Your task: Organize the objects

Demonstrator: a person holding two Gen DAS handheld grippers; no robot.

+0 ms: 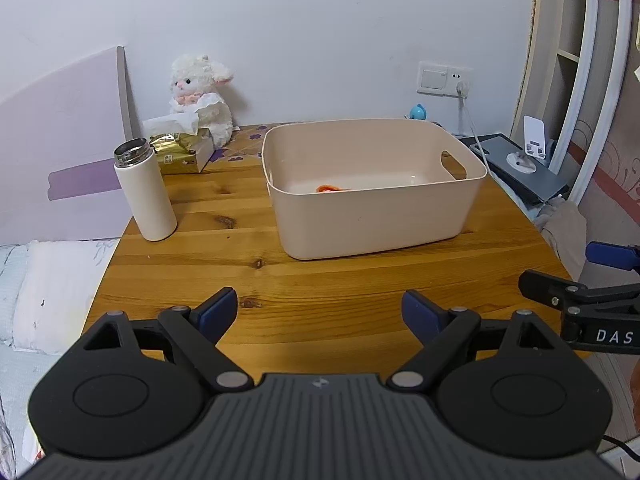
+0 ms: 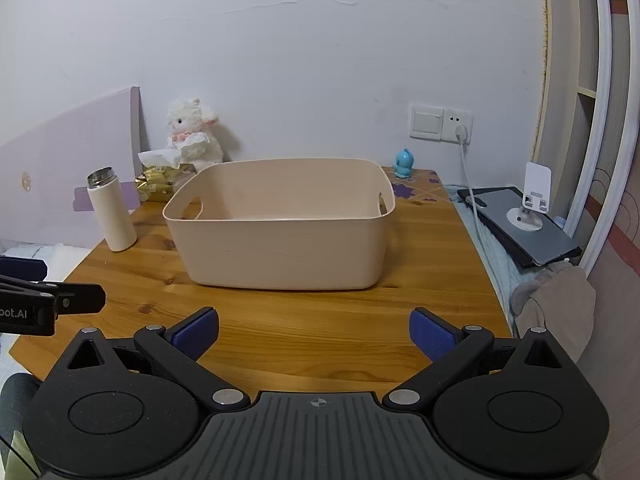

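— Both claws first: what do they hold?

— Nothing. Left gripper (image 1: 320, 312) hovers over the near edge of the table (image 1: 320, 272), fingers spread wide, bare wood between the blue pads (image 1: 218, 310). Right gripper (image 2: 314, 334) is the same, spread wide over the near edge and empty. Each shows at the side of the other's view, so they sit side by side.

— Go on, left to right.

— Far left, a bed with white bedding (image 1: 52, 288) and a lilac headboard (image 1: 60, 128). On the table's left stands a white bottle (image 1: 145, 192), upright, its steel mouth uncapped. Behind it lies a tissue box (image 1: 188, 148) with gold packets, and a plush lamb (image 1: 202, 96) sits against the wall.

— And the bin?

— Beige bin (image 1: 372, 184), mid-table, well apart from the bottle. Something small and orange (image 1: 330, 189) lies on its floor; too hidden to name.

— Right of that?

— A small blue toy (image 2: 403, 163) at the far edge, a wall socket (image 2: 440, 124) with a white cable, then a dark tablet (image 2: 528, 228) carrying a white stand (image 2: 530, 204), off the table.
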